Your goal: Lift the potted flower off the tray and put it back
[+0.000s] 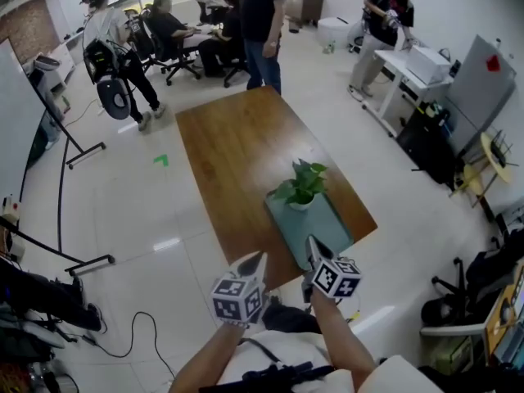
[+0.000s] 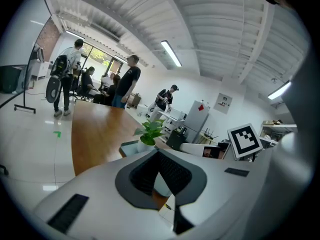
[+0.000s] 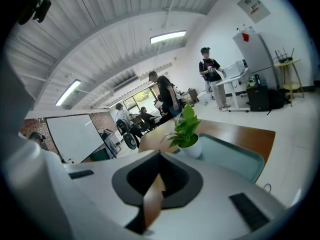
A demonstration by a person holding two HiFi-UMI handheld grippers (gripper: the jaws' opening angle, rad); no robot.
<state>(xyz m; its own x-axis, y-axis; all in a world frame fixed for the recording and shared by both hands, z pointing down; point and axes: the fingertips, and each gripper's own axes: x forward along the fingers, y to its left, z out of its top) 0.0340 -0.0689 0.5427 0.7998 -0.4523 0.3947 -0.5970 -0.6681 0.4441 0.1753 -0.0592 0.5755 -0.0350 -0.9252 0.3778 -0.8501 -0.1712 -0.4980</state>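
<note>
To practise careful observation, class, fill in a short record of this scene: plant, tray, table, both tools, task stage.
potted flower: upright in a white pot, on the far end of the tray
tray: teal, at the near end of the table
table: brown wood
left tool: shut, empty, short of the table edge
right tool: shut, empty, by the tray's near edge, clear of the pot
task stage: flower not yet gripped

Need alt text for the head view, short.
A potted plant stands on a teal tray at the near end of a wooden table. The left hand-held gripper and right hand-held gripper point toward it from the bottom of the frame, holding nothing. People sit and stand beyond.
</note>
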